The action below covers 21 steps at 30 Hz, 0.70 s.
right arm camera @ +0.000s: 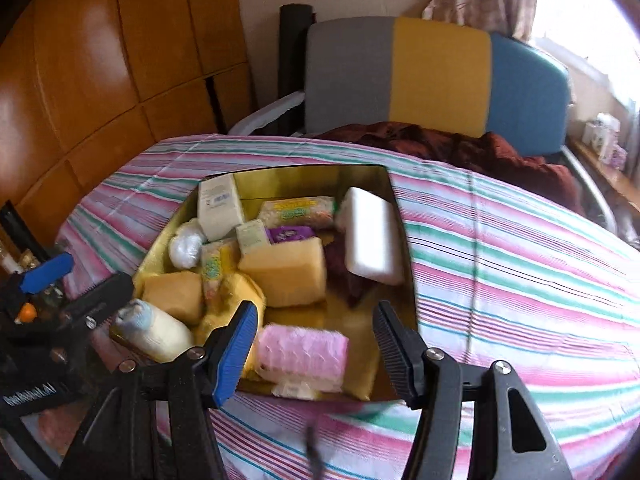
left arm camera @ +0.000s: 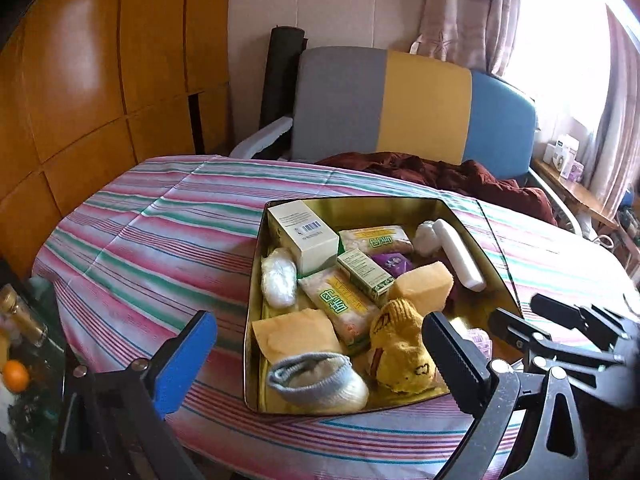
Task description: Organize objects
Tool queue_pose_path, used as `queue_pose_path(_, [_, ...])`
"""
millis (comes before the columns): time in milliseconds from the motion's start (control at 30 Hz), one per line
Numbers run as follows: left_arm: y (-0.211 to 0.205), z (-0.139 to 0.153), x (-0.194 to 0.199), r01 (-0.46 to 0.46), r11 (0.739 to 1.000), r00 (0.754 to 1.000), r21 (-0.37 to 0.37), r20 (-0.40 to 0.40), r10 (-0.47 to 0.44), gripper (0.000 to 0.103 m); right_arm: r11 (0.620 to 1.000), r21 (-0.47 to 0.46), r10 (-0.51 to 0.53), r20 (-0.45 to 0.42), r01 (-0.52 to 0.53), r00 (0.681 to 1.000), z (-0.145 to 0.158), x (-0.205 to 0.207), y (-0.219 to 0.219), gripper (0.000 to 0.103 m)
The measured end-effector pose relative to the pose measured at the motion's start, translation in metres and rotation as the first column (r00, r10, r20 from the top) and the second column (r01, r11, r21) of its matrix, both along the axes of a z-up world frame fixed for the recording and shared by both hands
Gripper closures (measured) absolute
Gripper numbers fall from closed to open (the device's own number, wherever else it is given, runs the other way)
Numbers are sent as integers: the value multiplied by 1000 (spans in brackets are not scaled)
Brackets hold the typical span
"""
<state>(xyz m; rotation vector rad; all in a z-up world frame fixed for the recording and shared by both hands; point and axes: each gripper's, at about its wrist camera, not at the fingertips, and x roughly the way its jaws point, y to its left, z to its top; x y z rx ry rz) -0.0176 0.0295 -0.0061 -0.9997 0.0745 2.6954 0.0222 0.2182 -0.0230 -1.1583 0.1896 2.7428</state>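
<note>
**Both jaws hang free over a nearly full tin**

My right gripper (right arm camera: 314,350) hovers low at the near edge of the gold tin (right arm camera: 404,240), its jaws spread wide and gripping nothing. Between them, down inside the tin's near corner, lies the pink rolled towel (right arm camera: 302,354); it rests on the tin floor, not against either pad, so I judge it already put away rather than held. My left gripper (left arm camera: 320,354) is just as released, jaws far apart, straddling the tin's near left side above the grey-rimmed sock roll (left arm camera: 320,378) and the yellow knitted piece (left arm camera: 402,350).

The tin sits on the striped cloth of the counter (left arm camera: 140,240), and everything to be organised seems gathered inside it: the white carton (left arm camera: 302,236) leaning against the far left wall, two green-labelled packets (left arm camera: 340,308) lying flat, a small green box (left arm camera: 366,272) on top, sponge blocks (left arm camera: 422,282) filling the middle, and the white foam bar (left arm camera: 458,254) propped on the right wall, probably because no flat room is left. The cloth around the tin shows nothing loose.

I reckon the sorting is close to done. A tilted bar and stacked boxes could slide if the tin is nudged, so I would lift clear without brushing the rim.
</note>
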Motion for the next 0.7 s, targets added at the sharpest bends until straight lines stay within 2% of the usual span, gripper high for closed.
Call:
queue_pose_path(133, [4,1,5,5,1000,1000,-9,-7,-5,0,998,24,-61,-16,62,998,1,11,6,42])
queue_pose_path(333, [1,6,12,18,1000,1000,23,-26,-17,0,987,79,-141,-24,142,990,3,14,14,37])
queue_pose_path(433, [-2,8,12,11,999,999,41,-35,-9,0,989,73,-127,-27,129,991,4,14,13,37])
queue_pose_path(700, [-2,7,12,-2,999,999,33,-32,3,0,994,58,-92,-13,92,996,-3,12,6,37])
